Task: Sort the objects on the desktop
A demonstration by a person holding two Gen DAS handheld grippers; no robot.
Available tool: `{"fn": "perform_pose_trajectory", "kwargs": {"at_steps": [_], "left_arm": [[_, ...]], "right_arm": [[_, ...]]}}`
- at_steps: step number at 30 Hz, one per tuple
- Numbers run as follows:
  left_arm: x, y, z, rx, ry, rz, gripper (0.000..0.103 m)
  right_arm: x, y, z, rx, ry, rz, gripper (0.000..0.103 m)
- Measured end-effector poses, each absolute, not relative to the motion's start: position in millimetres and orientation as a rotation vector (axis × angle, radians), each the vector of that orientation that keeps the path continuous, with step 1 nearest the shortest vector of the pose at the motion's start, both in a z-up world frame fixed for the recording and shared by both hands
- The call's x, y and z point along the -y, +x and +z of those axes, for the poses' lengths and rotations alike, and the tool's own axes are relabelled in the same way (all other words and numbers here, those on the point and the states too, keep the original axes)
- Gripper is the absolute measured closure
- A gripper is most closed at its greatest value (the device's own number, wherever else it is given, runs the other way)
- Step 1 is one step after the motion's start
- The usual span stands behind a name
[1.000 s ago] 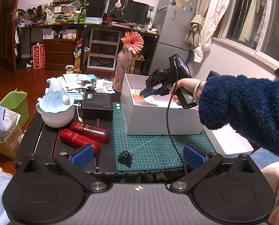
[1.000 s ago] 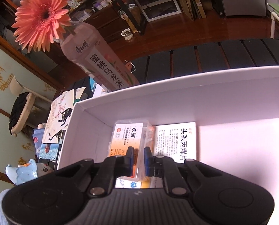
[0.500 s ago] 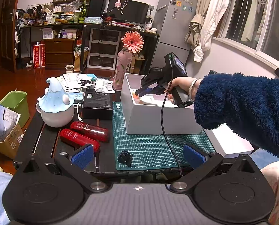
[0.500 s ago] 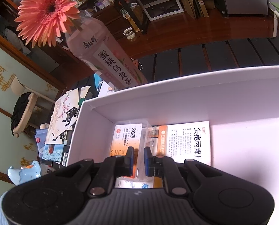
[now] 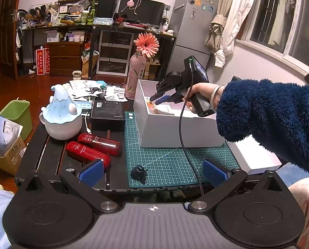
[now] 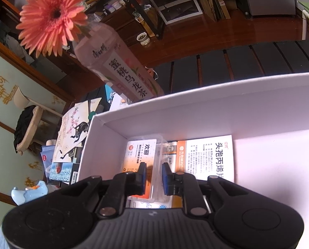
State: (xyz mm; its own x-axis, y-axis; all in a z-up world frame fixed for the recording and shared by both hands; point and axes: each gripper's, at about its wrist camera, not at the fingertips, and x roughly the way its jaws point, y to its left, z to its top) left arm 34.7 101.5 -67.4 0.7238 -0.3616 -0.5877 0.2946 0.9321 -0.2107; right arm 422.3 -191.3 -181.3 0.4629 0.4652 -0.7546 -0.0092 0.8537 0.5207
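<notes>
My right gripper hangs over the far left corner of the white box, its blue pads slightly apart, open. Between and just below them lies a clear plastic case with an orange-and-white label, on top of other medicine boxes, beside a white-and-orange medicine box. From the left wrist view the right gripper points down into the box. My left gripper is open and empty, low over the near table edge, above a small black object on the green cutting mat.
Two red tubes lie left of the mat. A blue-and-white ceramic pot, a black box and papers sit further left. A pink bottle with an orange flower stands behind the white box. The box lid lies at right.
My right gripper has opened its jaws a little and let go of the clear plastic case, which now rests in the box. It has shifted slightly left. The left gripper has not moved.
</notes>
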Motion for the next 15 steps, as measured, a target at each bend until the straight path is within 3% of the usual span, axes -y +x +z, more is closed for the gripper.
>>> {"fn": "perform_pose_trajectory", "kwargs": {"at_steps": [15], "left_arm": [[-98, 31, -66, -0.642, -0.076, -0.340, 0.000]], "right_arm": [[206, 377, -134, -0.988, 0.356, 0.354, 0.061]]}}
